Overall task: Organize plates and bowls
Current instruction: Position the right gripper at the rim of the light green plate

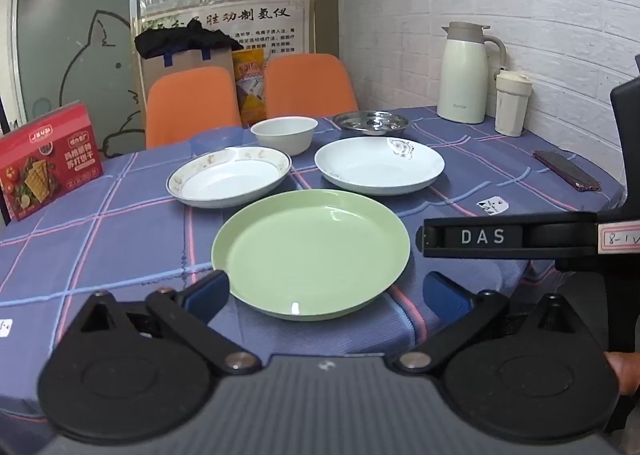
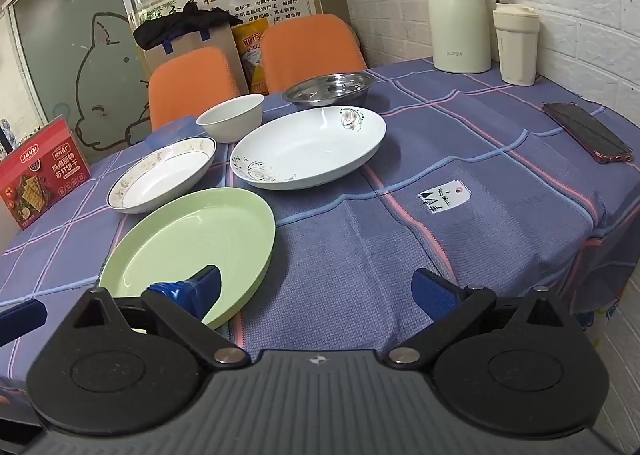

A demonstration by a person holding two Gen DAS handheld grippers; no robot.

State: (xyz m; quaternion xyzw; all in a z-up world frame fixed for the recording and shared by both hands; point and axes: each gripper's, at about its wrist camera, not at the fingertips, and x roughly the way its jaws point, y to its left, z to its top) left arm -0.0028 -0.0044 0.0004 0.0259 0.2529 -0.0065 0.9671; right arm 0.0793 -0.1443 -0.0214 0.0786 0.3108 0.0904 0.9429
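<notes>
A green plate (image 1: 312,251) lies nearest on the checked tablecloth, right ahead of my open left gripper (image 1: 326,295), whose fingers straddle its near rim without touching. Behind it sit a gold-rimmed white plate (image 1: 230,177), a flower-printed white plate (image 1: 380,165), a white bowl (image 1: 285,133), a steel dish (image 1: 372,122) and a blue plastic bowl (image 1: 216,139). My right gripper (image 2: 320,291) is open and holds nothing. Its left finger (image 2: 206,291) hangs over the near right edge of the green plate (image 2: 192,239); bare cloth lies between the jaws.
A white thermos jug (image 2: 460,15) and a lidded cup (image 2: 516,43) stand at the back right by the brick wall. A phone (image 2: 586,133) lies at the right. A red biscuit box (image 1: 48,161) stands at the left. Two orange chairs (image 1: 312,85) are behind the table.
</notes>
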